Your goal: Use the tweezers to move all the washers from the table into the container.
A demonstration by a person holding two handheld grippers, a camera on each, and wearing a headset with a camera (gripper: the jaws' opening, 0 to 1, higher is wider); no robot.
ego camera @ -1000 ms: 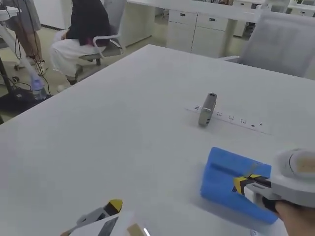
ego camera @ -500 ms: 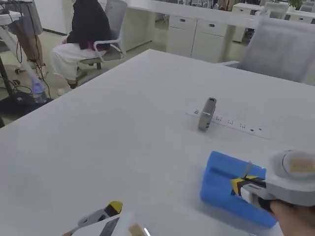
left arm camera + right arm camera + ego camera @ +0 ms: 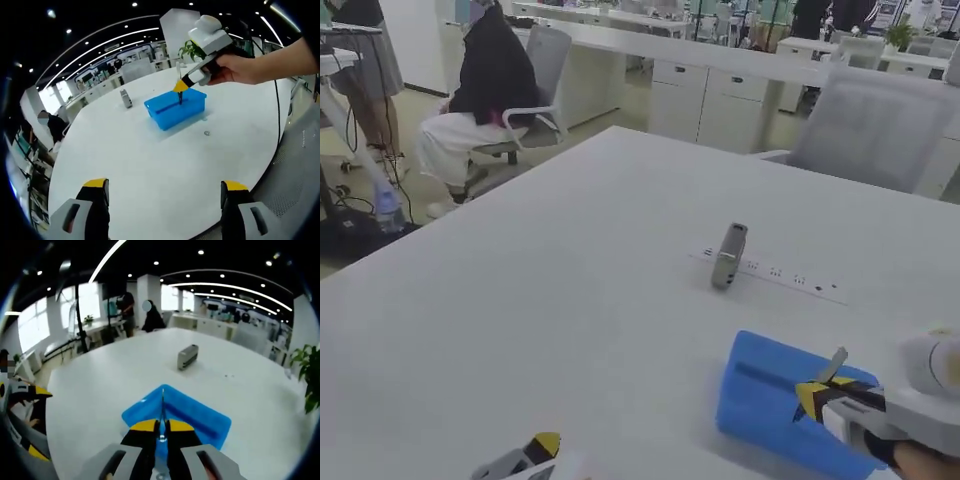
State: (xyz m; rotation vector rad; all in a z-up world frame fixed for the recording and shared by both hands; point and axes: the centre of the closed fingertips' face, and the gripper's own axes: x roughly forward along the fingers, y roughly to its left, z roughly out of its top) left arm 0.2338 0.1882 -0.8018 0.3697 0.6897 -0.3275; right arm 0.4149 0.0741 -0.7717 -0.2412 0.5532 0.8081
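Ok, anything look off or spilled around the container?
Nothing stands out. The blue container sits level on the table, the tweezers in the right gripper point into it, and one washer lies near it.

L tongs point(image 3: 165, 184) wide, R tongs point(image 3: 161, 427) pinched.

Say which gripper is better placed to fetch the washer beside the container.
Right: the right gripper holds the tweezers at the container, and the washer lies on the table near it. The left gripper is open, empty and farther off.
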